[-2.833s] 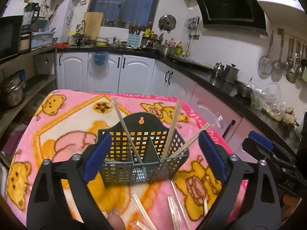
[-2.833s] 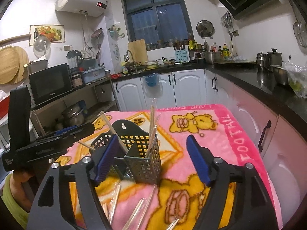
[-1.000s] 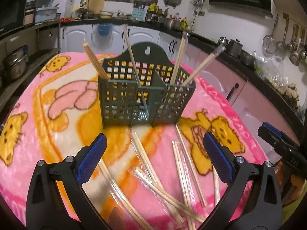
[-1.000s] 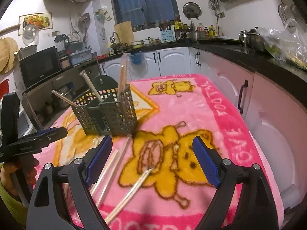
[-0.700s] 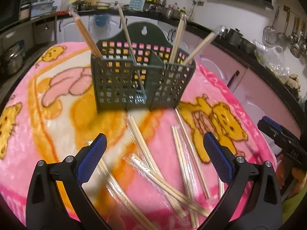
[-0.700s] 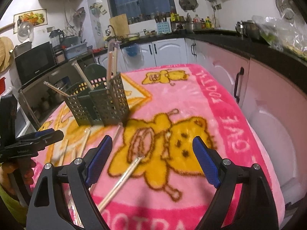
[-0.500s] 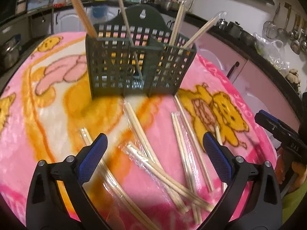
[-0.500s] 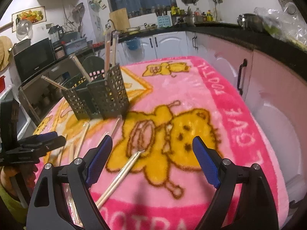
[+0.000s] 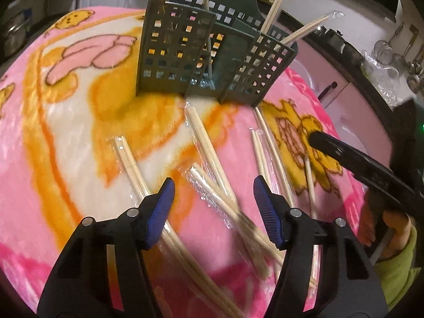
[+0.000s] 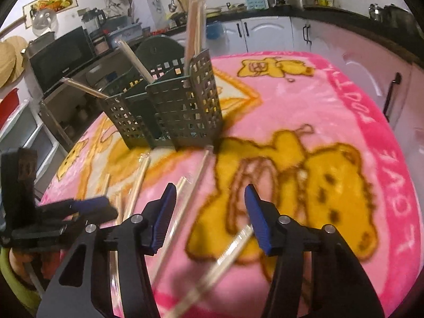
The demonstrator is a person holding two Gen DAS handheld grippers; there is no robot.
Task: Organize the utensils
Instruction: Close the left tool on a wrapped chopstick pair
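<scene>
Both tools are low over the pink blanket (image 9: 66, 137) that covers the bench, and both have their jaws apart, at a medium width, with nothing between them. Left tool (image 9: 214, 206) hangs over a crossing heap of wrapped chopsticks (image 9: 212, 182); one more pair in its plastic sleeve (image 9: 129, 159) lies just beside its left finger. Right tool (image 10: 209, 212) is above a single wrapped pair (image 10: 228, 249) which lies obliquely under its right finger, and another long pair (image 10: 193, 185) runs from near its left finger toward the holder.

In my judgement the step in hand is to pick up a next pair from the blanket. For a good grasp, it is better to choose a pair that lies alone, not one under others, and to turn the tool so the fingers stand across the sticks, not along them. The soft blanket allows to press the fingertips a little down before closing. The plastic sleeve looks slippery, so closing near the middle of the pair should keep it from tilting.

Further away stands the dark green utensil holder (image 9: 201, 61), upright, with several chopsticks (image 10: 194, 13) already leaning in its compartments. Behind it the kitchen counter (image 10: 318, 13) is visible
</scene>
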